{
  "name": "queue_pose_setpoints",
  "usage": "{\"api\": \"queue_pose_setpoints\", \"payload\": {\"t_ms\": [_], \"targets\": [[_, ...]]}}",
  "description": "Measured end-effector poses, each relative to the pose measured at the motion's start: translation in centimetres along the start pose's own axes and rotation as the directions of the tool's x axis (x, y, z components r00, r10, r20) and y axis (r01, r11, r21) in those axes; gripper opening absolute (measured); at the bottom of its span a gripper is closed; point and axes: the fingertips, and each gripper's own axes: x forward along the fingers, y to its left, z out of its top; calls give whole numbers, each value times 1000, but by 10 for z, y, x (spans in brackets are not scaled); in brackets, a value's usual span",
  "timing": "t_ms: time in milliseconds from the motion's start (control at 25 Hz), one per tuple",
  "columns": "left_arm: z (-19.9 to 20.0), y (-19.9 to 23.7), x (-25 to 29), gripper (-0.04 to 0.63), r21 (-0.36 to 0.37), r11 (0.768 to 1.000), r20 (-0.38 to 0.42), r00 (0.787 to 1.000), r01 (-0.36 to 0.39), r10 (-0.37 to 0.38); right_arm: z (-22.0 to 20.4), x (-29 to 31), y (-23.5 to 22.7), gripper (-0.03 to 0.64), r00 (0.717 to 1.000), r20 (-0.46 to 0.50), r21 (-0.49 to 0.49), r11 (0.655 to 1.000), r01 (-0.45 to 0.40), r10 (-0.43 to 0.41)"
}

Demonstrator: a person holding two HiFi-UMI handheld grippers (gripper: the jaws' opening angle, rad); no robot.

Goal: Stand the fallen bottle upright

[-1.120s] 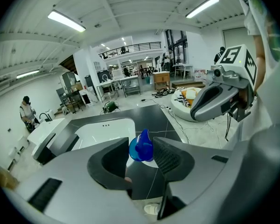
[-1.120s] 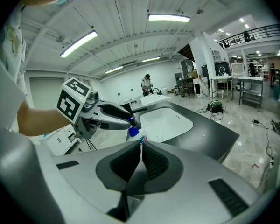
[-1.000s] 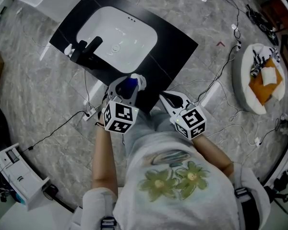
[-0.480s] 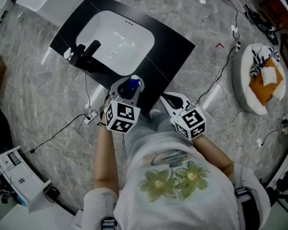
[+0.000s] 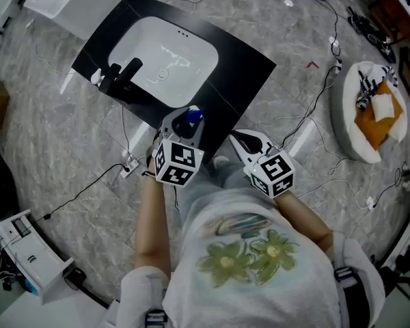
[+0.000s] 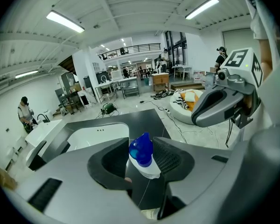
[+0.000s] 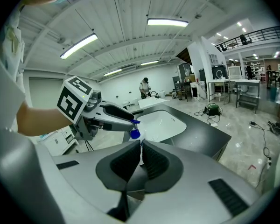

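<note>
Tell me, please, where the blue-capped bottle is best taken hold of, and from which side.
Grip the bottle at its white shoulder under the blue cap, coming from the near edge of the counter, a jaw on each side. The cap tapers to a point and may slip; the shoulder is wider. The left gripper holds it there.

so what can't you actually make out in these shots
1. Base of the bottle: hidden by the left gripper in the head view and by its jaws in the left gripper view, so resting or lifted is unclear.
2. Body of the bottle in the right gripper view: mostly behind the right gripper.
3. Contents of the white round cushion: too small in the head view.
</note>
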Motion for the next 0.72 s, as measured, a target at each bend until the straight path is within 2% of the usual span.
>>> {"api": "queue_pose_setpoints", "payload": {"t_ms": [360, 720], "targets": [[3, -4, 2, 173, -24, 1000, 15, 1000, -20, 20, -4, -13, -10, 43, 1000, 10, 8, 1000, 24, -25], [4, -1, -7, 173, -117, 991, 53, 997, -57, 64, 1, -16, -6, 43, 1000, 27, 26, 1000, -5, 4]]}}
